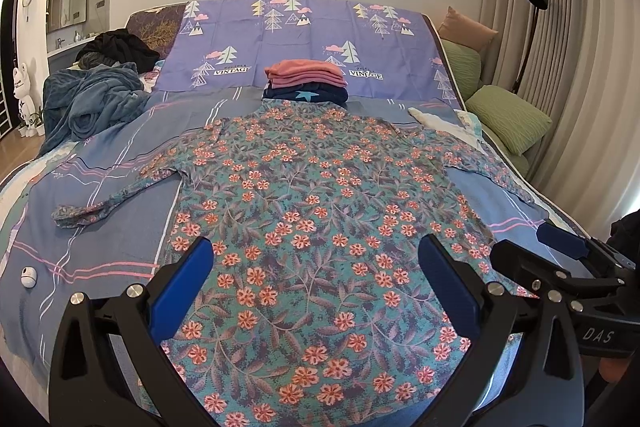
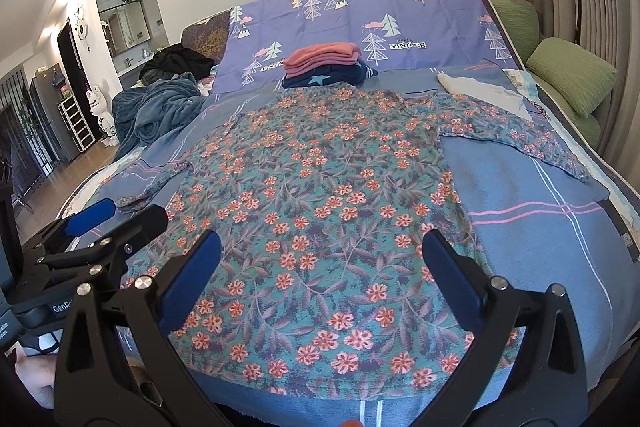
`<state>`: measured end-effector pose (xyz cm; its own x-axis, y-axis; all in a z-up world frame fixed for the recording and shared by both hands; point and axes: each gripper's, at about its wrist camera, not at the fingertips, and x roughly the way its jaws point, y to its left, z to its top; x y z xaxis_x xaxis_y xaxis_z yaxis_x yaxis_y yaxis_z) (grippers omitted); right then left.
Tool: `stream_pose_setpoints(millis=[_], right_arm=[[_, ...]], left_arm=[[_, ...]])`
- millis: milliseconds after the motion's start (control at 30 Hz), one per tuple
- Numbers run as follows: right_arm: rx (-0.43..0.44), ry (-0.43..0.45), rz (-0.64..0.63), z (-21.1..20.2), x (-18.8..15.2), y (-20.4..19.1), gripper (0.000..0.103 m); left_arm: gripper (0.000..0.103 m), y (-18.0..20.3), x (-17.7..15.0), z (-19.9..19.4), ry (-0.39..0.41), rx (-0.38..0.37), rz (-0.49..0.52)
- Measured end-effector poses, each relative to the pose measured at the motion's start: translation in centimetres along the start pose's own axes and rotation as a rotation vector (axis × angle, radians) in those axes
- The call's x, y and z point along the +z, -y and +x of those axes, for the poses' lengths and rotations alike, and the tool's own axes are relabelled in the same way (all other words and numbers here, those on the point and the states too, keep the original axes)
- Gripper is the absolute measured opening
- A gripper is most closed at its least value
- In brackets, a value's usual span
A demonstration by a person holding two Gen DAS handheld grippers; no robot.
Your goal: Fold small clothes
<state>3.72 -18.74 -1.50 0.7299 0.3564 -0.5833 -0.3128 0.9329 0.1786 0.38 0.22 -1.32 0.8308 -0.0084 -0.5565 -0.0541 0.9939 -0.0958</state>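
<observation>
Left gripper [image 1: 314, 281]: jaws wide apart, holding nothing, poised above the shirt's near hem. Right gripper [image 2: 320, 277]: likewise spread and empty, beside the left one, over the same hem. Shirt [image 1: 316, 195]: floral, spread flat on the bed [image 2: 532, 227], hem nearest, collar far, long axis running away from the cameras; sleeves out to both sides, with bare cover under each sleeve. Folded stack [image 1: 306, 81]: just beyond the collar. Blanket [image 1: 92, 103]: bunched, far left. Pillows [image 1: 508, 119]: along the right edge.

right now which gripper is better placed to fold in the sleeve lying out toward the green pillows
Right. The right gripper, open, hangs over the floral shirt on the side of that sleeve; the left gripper sits farther from it.
</observation>
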Motion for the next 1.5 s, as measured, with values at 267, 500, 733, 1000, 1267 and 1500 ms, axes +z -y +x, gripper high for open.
stream_pose_setpoints(millis=[267, 500, 733, 1000, 1267, 1500], right_arm=[[0.003, -0.006, 0.0, 0.2, -0.1, -0.1, 0.101], [0.004, -0.018, 0.001, 0.9, 0.0, -0.1, 0.101], [0.007, -0.036, 0.011, 2.0, -0.3, 0.2, 0.101], [0.019, -0.063, 0.013, 3.5, -0.7, 0.2, 0.101], [0.006, -0.098, 0.008, 5.7, -1.2, 0.4, 0.101], [0.022, -0.136, -0.026, 8.3, -1.7, -0.7, 0.101]], left_arm=[[0.102, -0.2, 0.0, 0.3, -0.006, -0.001, -0.007], [0.102, -0.6, -0.1, 0.8, -0.015, -0.012, -0.016], [0.102, -2.8, 0.0, 1.6, -0.033, 0.006, -0.065], [0.102, -7.6, -0.3, 2.0, -0.043, 0.102, -0.122], [0.102, -18.9, -1.8, 1.4, -0.04, 0.245, -0.313], [0.102, -29.0, -3.3, 1.5, -0.017, 0.28, -0.535]])
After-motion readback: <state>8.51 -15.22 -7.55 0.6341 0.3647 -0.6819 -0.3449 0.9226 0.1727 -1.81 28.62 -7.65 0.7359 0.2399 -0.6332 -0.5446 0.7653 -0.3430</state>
